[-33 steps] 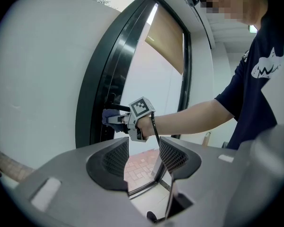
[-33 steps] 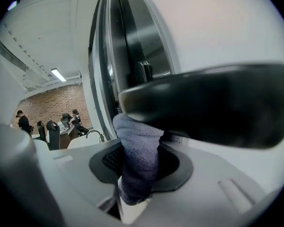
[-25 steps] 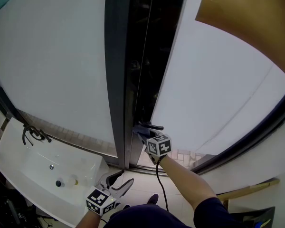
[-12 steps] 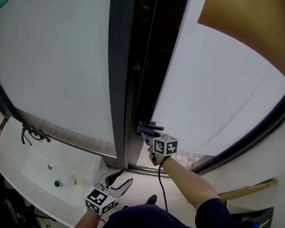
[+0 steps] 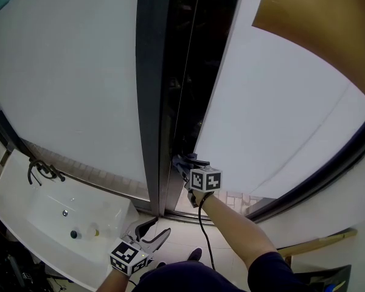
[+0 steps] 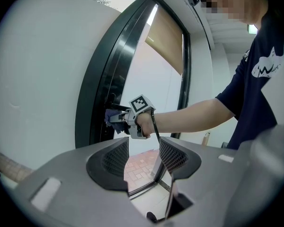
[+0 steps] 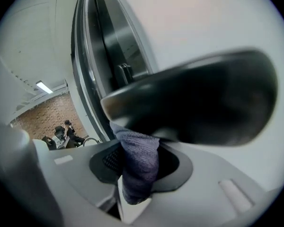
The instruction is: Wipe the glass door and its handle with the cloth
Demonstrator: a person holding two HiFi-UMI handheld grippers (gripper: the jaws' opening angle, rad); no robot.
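Right claw (image 5: pixel 184 165) clamped on purple cloth (image 7: pixel 138 167), which is pressed against the handle (image 7: pixel 194 103) of the glass door (image 5: pixel 280 120). Left claw (image 5: pixel 153 231) gaping, empty, held low. Best approach: drag cloth along full handle, underside too, grip firm.

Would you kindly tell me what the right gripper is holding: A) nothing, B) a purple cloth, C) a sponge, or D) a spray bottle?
B: the right gripper is shut on a purple cloth just under the dark door handle.

Head view looks steeply down; all views share the door handle (image 7: pixel 194 98)
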